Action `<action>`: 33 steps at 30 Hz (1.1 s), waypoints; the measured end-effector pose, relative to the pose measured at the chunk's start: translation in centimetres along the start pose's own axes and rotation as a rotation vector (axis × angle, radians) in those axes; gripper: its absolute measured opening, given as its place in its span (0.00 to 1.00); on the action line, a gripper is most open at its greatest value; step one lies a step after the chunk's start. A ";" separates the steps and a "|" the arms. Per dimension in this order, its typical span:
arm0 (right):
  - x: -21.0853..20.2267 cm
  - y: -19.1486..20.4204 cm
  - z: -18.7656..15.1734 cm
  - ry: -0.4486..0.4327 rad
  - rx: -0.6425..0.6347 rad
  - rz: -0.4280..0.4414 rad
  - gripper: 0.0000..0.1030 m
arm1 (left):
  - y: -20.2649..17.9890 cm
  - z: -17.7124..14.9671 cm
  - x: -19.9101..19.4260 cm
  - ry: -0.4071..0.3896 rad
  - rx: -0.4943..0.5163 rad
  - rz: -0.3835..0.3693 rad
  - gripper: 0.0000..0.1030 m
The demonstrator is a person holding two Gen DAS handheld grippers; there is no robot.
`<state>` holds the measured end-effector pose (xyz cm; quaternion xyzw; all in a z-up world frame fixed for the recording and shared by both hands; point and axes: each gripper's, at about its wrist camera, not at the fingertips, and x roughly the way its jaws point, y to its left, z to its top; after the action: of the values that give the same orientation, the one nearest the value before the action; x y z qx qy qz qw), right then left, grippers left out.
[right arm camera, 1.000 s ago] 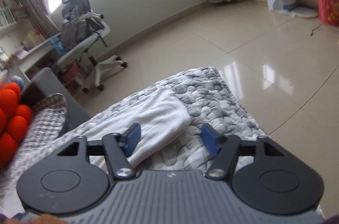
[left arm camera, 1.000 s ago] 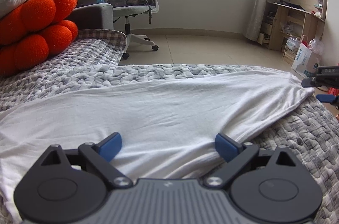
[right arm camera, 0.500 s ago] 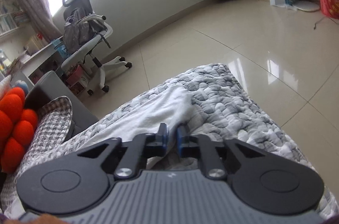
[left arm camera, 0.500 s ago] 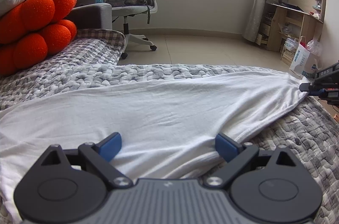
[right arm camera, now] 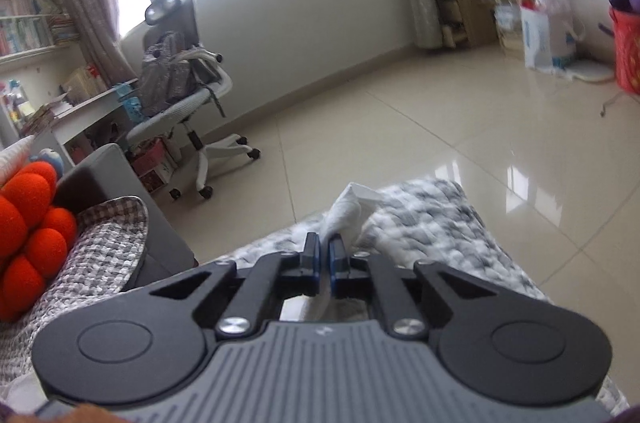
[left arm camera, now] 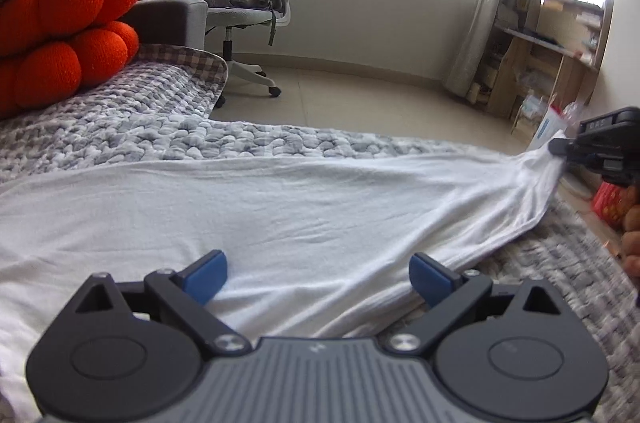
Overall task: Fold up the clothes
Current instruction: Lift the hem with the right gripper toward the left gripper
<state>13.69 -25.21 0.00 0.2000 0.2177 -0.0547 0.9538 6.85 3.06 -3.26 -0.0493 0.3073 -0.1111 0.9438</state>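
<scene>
- White garment (left arm camera: 280, 215) lies spread on bed (left arm camera: 168, 139); right gripper (right arm camera: 325, 247) clamped on its far end, just a small pinch, lifted off the cover.
- Left gripper (left arm camera: 318, 273) wide open, low over near edge, holding nothing.
- Risk: thin bite slips if R pulls hard.
- Risk: w/o L pinning, whole cloth drags and bunches, so crooked fold.

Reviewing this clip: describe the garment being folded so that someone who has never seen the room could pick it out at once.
On the bed's grey pebbled quilt, beside the orange cushion, lies a white garment stretched across the cover. It is the only plain white cloth there, and its far corner is pinched and raised by the right gripper.
</scene>
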 end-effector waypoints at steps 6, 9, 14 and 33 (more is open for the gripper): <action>-2.2 8.1 -3.8 -0.075 -0.396 0.180 0.06 | 5.1 1.4 -5.8 -0.072 -0.102 -0.131 0.96; -2.7 13.3 -8.1 -0.005 -0.602 0.305 0.06 | 8.9 1.6 -7.6 -0.071 -0.178 -0.109 0.96; -2.8 19.4 -15.3 0.050 -0.989 0.307 0.06 | 11.7 0.3 -8.5 -0.040 -0.207 -0.068 0.96; -2.6 18.8 -15.1 0.060 -1.069 0.395 0.51 | 12.1 0.4 -7.2 -0.008 -0.286 -0.130 0.96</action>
<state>9.03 -1.92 -4.60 -0.2721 0.2005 0.2482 0.9078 3.60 16.58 -0.75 -0.2035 0.3126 -0.1269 0.9191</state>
